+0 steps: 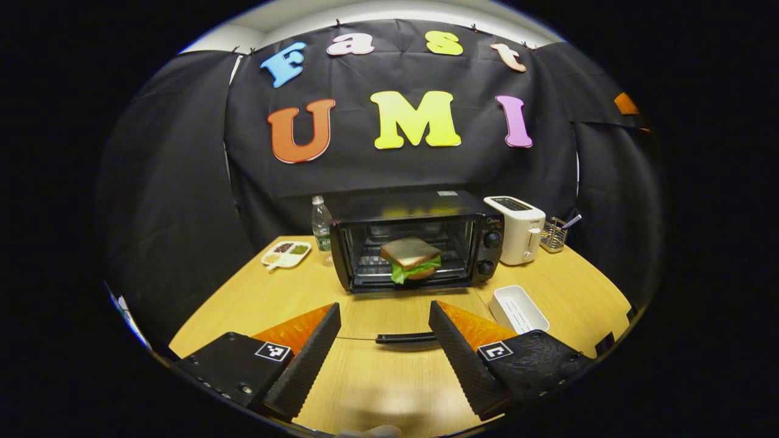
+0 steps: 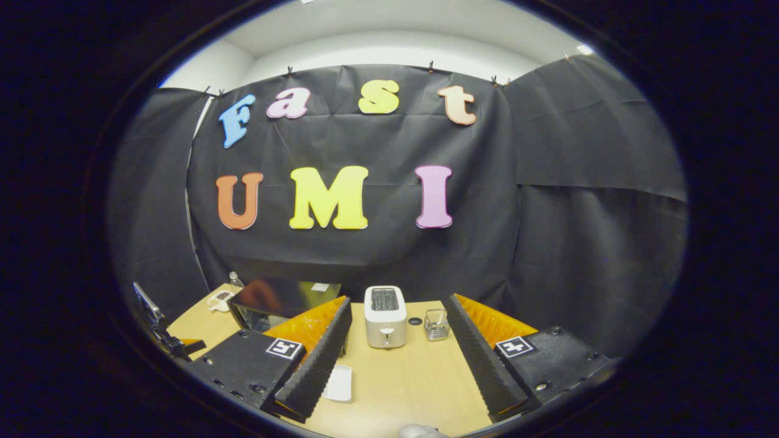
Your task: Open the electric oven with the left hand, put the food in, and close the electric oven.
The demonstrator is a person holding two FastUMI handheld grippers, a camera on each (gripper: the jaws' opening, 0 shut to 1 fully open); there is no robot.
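Note:
In the left gripper view the black electric oven (image 1: pixel 420 210) stands at the back of the wooden table (image 1: pixel 255 298). Its glass door hangs fully down toward me, and the door's black handle (image 1: pixel 405 337) lies between my left gripper's fingers without touching them. A sandwich (image 1: pixel 411 258) of brown bread and green lettuce rests on the rack inside. My left gripper (image 1: pixel 384 307) is open and holds nothing. My right gripper (image 2: pixel 400 301) is open too, raised above the table, with the oven's top (image 2: pixel 280 298) to its left.
A white toaster (image 1: pixel 517 228) stands right of the oven, with a small wire holder (image 1: pixel 554 234) beyond it. A white tray (image 1: pixel 517 307) lies at front right. Left of the oven are a water bottle (image 1: pixel 320 222) and a divided snack dish (image 1: pixel 286 252).

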